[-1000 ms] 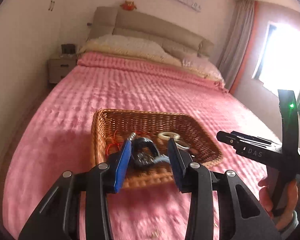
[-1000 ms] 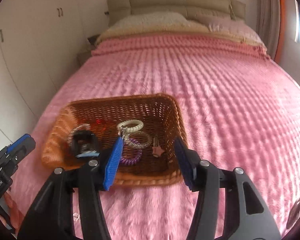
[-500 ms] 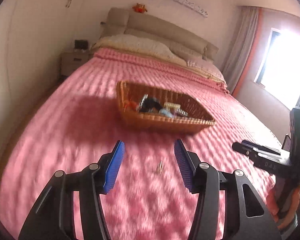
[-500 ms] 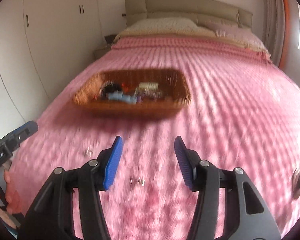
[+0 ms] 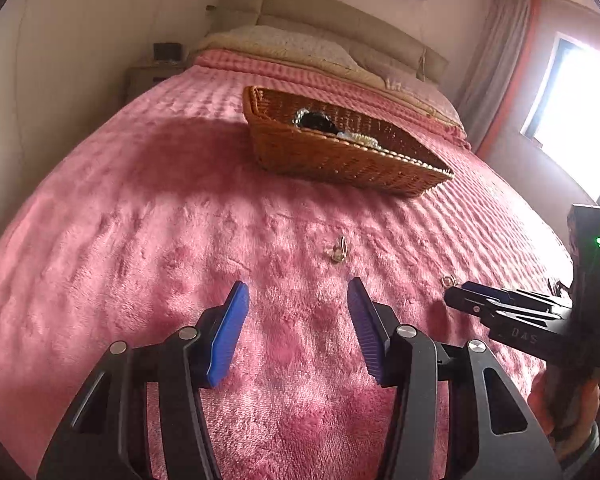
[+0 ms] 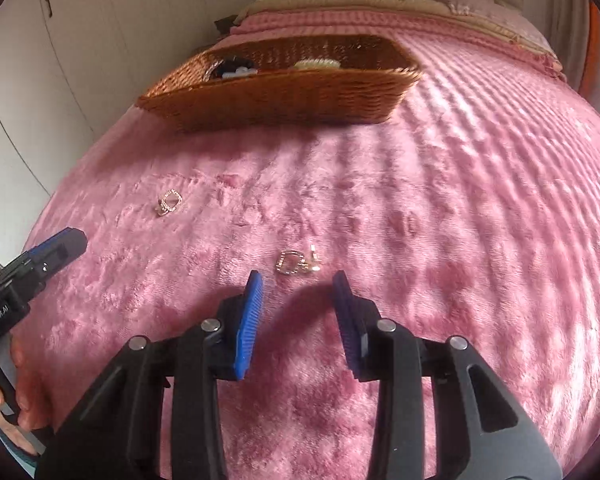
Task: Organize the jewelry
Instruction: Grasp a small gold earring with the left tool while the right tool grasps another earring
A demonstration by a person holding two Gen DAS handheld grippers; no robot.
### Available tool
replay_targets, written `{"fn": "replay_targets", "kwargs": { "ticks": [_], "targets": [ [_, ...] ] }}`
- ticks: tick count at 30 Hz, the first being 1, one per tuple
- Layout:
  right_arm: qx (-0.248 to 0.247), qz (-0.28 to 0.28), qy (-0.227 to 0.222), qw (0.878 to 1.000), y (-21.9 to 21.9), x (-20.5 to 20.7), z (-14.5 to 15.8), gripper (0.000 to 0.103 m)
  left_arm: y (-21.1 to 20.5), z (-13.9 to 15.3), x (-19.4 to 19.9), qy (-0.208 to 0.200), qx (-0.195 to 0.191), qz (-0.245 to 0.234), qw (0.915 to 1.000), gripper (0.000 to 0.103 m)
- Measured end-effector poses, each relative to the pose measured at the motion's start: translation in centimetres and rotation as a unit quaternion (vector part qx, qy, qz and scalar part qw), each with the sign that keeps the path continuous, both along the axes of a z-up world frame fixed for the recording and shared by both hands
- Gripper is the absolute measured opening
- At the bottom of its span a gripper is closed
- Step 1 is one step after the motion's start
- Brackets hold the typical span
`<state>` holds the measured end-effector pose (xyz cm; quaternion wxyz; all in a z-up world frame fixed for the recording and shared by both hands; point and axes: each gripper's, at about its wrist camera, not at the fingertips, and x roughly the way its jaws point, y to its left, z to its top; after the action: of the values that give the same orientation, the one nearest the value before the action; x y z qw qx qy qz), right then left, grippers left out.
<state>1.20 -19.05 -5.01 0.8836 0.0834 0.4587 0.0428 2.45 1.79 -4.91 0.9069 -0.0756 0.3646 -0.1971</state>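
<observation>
Your right gripper (image 6: 298,284) is closing its fingers on nothing; your left gripper (image 5: 298,294) is half open, empty. On the pink bed (image 6: 460,220), gold square earrings (image 6: 296,263) glint just ahead, another (image 6: 169,201) centre-left. Beyond, the wicker basket (image 6: 284,92), then pillows (image 5: 288,42).

Earrings on the bed: two, one (image 6: 169,201) nearer the basket, one (image 6: 296,262) nearer the foot
Baskets: one (image 6: 284,92), wicker
Grippers: two, left (image 5: 298,300), right (image 6: 298,292)
Things inside basket: too hidden to count
</observation>
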Motion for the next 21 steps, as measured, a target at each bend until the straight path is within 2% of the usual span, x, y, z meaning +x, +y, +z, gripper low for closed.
{"fn": "replay_targets", "kwargs": {
  "ticks": [6,11,13,19,21],
  "targets": [
    [0.008,-0.002,-0.002,1.000,0.1,0.3,0.0,0.030,-0.9,-0.5,0.1,0.007,0.013,-0.009,0.9998,0.049],
    [-0.008,-0.006,-0.009,1.000,0.3,0.5,0.1,0.011,-1.6,-0.7,0.5,0.016,0.023,-0.020,0.9994,0.049],
    [-0.009,-0.004,-0.010,1.000,0.3,0.6,0.1,0.011,-2.3,-0.4,0.8,0.019,0.034,-0.030,0.9988,0.045],
    [0.000,-0.012,-0.008,1.000,-0.5,1.4,0.2,0.010,-4.4,0.5,2.8,0.022,0.044,-0.064,0.9967,0.045],
    [0.004,-0.017,-0.007,1.000,-0.8,1.7,0.1,0.010,-5.5,0.3,4.0,0.026,0.058,-0.075,0.9951,0.043]
  ]
}}
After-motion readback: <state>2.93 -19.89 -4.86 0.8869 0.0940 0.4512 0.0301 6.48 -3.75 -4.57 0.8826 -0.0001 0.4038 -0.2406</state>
